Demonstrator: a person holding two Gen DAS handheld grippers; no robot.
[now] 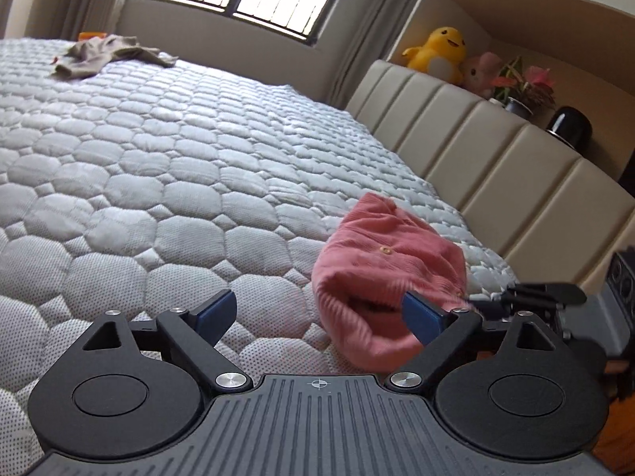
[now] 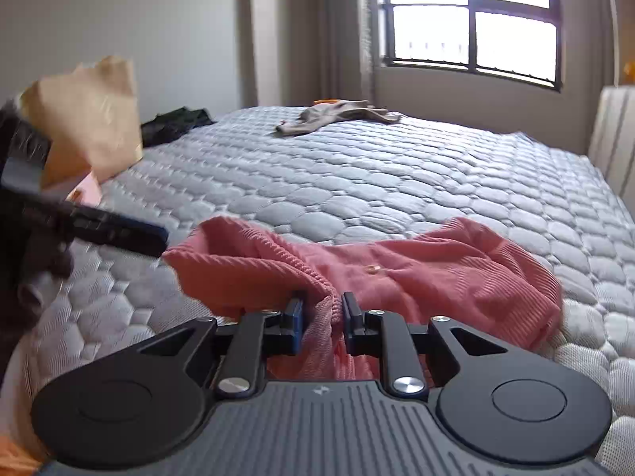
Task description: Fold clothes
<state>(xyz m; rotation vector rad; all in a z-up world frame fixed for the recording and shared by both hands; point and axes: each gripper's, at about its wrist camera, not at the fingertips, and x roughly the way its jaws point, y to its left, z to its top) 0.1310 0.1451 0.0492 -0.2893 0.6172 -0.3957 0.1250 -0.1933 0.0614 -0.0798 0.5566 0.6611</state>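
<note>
Pink ribbed garment lies bunched on the bed near its near edge, toward the headboard side, a small button showing on top; not flat, not a tidy fold. Right tool has its jaws narrowed onto a gathered bit of the pink fabric, cloth pinched between the blue pads. Left tool is spread wide, nothing between its jaws, with its right pad at the open pocket-like mouth of the bundle. Risks: the right tool holds only a thin bunch of knit, so a pull could slip it out or drag the whole bundle across the quilt instead of spreading it. The pinch may hold more than one layer, which I can't tell, and then a fold would come out twisted. If the left tool closes where it is, it could catch the inner layer of that opening, not an outer edge. The garment sits close to the bed's near edge, so a tug toward the person could take it off. A beige garment lies crumpled near the far edge by the window, a dark garment at the far left edge; both well apart from the pink one.
</note>
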